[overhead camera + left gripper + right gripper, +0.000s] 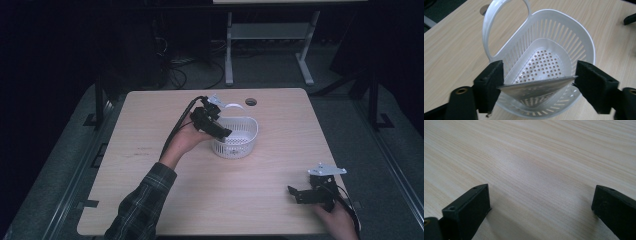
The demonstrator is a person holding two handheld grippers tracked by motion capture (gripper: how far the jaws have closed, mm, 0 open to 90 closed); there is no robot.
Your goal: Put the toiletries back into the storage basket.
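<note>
— How's the feed on your side?

— I get a dim high view: the table [280,200] is lit from above, while the room behind it sinks into near black. It's soft and grainy.

— And the gripper views?

— Brighter. In the left one I see the white basket [579,32] sharp, with a mild sheen, but the near jaws blur. In the right one the wood grain softens far off, with faint shadows beside the jaws.
</note>
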